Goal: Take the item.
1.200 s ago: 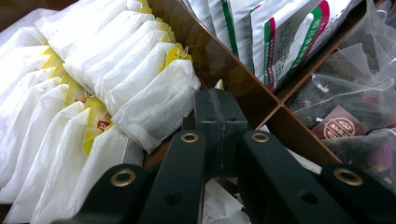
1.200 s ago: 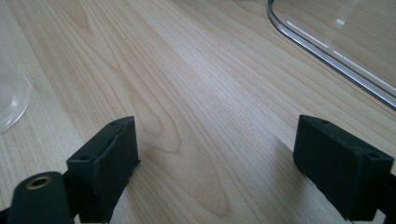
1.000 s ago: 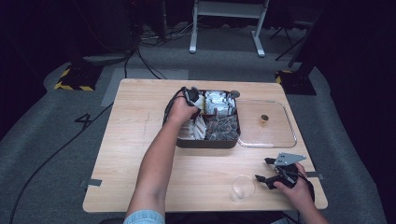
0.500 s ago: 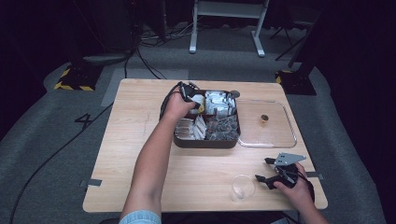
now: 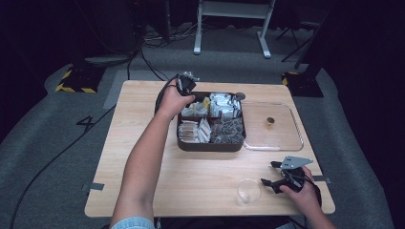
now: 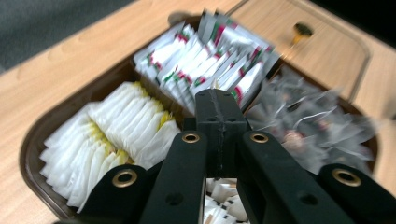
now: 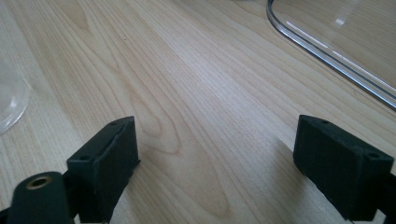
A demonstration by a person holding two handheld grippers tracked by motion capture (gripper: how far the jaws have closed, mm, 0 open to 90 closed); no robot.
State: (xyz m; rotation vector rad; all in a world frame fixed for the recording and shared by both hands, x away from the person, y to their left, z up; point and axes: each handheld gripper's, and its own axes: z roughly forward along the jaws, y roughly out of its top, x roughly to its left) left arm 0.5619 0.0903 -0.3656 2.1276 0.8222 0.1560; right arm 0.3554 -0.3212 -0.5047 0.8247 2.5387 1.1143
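Observation:
A dark brown compartment tray (image 5: 210, 145) of tea packets stands mid-table. My left gripper (image 5: 185, 85) hovers over its far-left corner, jaws shut with nothing visible between them. In the left gripper view its tips (image 6: 221, 100) hang above the divider between white-and-yellow packets (image 6: 121, 126), white packets with red and green marks (image 6: 210, 51) and translucent sachets (image 6: 308, 126). My right gripper (image 5: 272, 174) rests near the table's front right, open; in its own view the gripper (image 7: 215, 158) spans bare wood. A clear cup (image 5: 248, 191) stands just left of it.
A clear lid (image 5: 286, 138) with a small gold knob (image 5: 270, 122) lies flat to the right of the tray; its rim (image 7: 327, 51) crosses the right gripper view. The cup's edge (image 7: 11, 100) sits at that view's left. Bare wood surrounds the tray.
My left hand and gripper have drawn back from the tray's far-left compartment toward the far left, and risen a little. The right gripper has not moved.

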